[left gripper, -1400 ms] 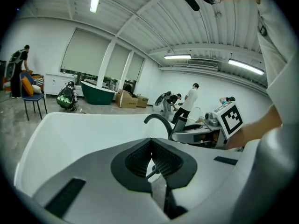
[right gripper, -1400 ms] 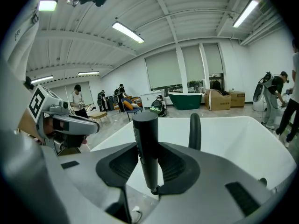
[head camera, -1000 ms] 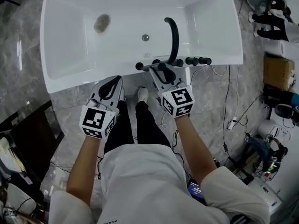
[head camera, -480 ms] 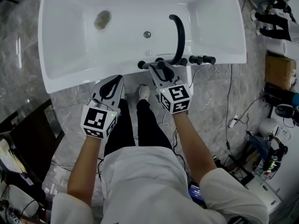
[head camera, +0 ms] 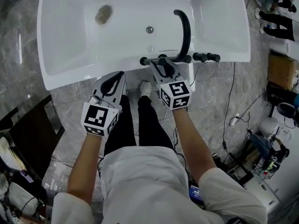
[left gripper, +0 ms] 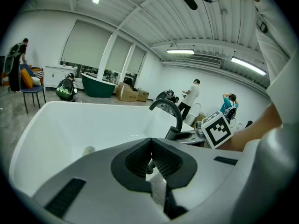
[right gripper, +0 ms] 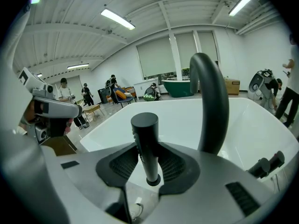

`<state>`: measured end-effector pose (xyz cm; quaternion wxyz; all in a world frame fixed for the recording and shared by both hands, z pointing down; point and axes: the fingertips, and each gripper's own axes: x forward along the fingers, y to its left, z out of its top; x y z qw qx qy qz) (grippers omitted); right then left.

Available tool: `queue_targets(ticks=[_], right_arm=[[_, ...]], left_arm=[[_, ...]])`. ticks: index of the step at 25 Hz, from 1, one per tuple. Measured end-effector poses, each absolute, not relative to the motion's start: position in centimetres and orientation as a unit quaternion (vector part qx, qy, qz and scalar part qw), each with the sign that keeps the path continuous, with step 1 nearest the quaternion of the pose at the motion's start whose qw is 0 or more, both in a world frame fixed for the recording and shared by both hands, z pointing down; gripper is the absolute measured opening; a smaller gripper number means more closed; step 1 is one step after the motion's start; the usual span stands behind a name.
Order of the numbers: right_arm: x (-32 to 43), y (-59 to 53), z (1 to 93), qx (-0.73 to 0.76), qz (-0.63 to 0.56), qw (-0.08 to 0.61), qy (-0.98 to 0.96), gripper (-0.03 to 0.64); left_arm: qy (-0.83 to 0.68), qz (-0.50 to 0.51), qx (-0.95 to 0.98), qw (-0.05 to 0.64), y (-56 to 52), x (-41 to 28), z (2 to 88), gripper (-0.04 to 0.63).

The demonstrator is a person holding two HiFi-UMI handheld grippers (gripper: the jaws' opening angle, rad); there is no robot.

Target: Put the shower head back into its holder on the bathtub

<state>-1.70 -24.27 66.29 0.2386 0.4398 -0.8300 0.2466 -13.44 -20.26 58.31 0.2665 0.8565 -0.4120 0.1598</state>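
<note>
Right gripper (right gripper: 147,169) pinching shower head (right gripper: 145,139) at bathtub (head camera: 70,76) near rim.
Left gripper (left gripper: 150,146), lower centre-left of head view: jaws pressed together, empty. Shower head: frame centre, between the right jaws, just beside the curved black spout (head camera: 185,27).

No words, numbers or brand names can be read anywhere here. The white marker cube (head camera: 99,119) on the left claw (head camera: 119,76) and the matching cube (head camera: 175,95) on the right claw (head camera: 162,65) show only black-and-white square patterns, not letters. The brown cardboard boxes (left gripper: 130,94) far back are too small and blurry to read.
</note>
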Motion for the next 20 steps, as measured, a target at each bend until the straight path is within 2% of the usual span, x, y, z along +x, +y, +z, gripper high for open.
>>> queue_targets(ticks=[20], right_arm=[[-2.3, -23.6, 69.5, 0.426, 0.238, 0.274, -0.829, 0.143]], left_arm=[[-0.415, 0.166, 0.851, 0.276, -20.0, -13.8, 59.3, 0.009]])
